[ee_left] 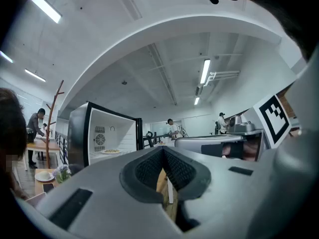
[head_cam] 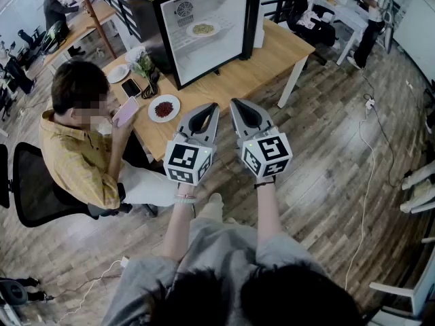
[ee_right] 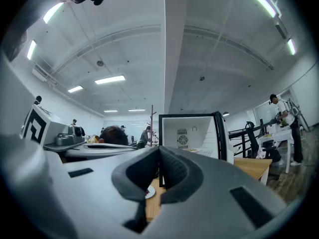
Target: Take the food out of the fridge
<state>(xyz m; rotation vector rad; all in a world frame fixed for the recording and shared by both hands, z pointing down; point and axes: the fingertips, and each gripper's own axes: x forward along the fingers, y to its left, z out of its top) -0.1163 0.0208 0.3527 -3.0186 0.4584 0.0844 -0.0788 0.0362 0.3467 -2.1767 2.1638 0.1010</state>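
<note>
A small black fridge (head_cam: 204, 26) stands open on the wooden table (head_cam: 272, 53), its door (head_cam: 254, 9) swung to the right. Inside, a white plate of food (head_cam: 202, 29) rests on the wire shelf. The left gripper view also catches the fridge (ee_left: 99, 133) and the plate of food (ee_left: 110, 151); the right gripper view shows the fridge (ee_right: 192, 133) ahead. My left gripper (head_cam: 212, 106) and right gripper (head_cam: 234, 103) are held side by side in front of the table's near edge, well short of the fridge. Both are shut with nothing between the jaws.
A person in a yellow shirt (head_cam: 75, 148) sits at the table's left end holding a phone. On the table near them lie a plate of red food (head_cam: 164, 107), a second phone (head_cam: 130, 87), a white dish (head_cam: 117, 73) and a potted plant (head_cam: 144, 65). A cable (head_cam: 370, 155) runs across the floor at right.
</note>
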